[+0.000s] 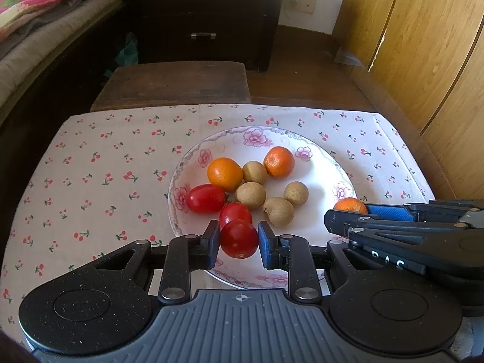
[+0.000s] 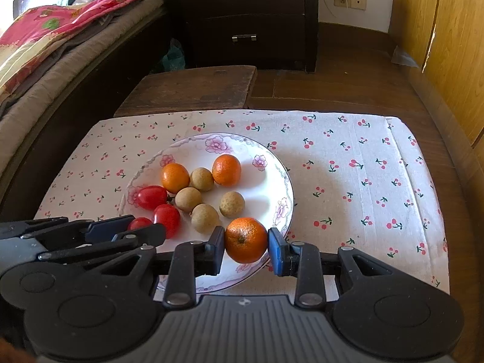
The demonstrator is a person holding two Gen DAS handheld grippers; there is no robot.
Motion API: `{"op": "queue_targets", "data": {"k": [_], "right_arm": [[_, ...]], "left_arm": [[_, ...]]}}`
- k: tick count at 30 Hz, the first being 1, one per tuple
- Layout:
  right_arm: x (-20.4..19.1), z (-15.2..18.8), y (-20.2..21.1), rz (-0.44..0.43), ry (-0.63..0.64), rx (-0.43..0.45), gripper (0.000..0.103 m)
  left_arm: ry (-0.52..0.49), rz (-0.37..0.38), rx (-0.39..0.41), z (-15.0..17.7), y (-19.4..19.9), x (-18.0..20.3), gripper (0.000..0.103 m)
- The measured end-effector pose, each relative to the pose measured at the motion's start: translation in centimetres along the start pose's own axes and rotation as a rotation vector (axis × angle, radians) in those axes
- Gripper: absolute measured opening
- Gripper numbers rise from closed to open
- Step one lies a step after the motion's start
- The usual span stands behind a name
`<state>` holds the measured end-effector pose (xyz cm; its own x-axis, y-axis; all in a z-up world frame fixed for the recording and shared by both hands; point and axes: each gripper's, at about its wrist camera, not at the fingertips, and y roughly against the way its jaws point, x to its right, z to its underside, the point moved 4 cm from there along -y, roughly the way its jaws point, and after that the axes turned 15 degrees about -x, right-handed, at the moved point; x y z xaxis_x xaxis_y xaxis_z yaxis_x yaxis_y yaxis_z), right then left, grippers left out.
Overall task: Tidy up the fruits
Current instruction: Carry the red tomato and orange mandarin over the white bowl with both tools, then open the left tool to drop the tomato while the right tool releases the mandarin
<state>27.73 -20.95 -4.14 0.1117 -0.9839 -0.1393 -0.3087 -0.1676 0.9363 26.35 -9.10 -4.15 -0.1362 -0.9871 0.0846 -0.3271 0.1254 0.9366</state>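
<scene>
Left wrist view — left gripper (image 1: 239, 243) clamped round glossy tomato (image 1: 239, 239), right gripper (image 2: 245, 243) round dimpled orange (image 2: 245, 240).

Both wrist views look steeply down, close over one plate (image 1: 193, 157).

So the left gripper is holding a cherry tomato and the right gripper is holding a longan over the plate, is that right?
Not quite. The right gripper holds a small orange, not a longan, as the right wrist view shows. The left gripper does hold a cherry tomato over the plate.
</scene>
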Motion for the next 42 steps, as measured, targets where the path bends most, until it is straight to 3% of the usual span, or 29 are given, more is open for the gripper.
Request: {"op": "queue_targets", "data": {"k": [36, 42], "right_arm": [[-0.34, -0.27, -0.51, 0.015, -0.003, 0.003, 0.034], [-0.23, -0.28, -0.39, 0.017, -0.005, 0.005, 0.034]], "left_arm": [[0.023, -0.007, -0.008, -0.22, -0.5, -0.45, 0.034], [0.028, -0.012, -0.004, -0.24, -0.41, -0.52, 0.04]]}}
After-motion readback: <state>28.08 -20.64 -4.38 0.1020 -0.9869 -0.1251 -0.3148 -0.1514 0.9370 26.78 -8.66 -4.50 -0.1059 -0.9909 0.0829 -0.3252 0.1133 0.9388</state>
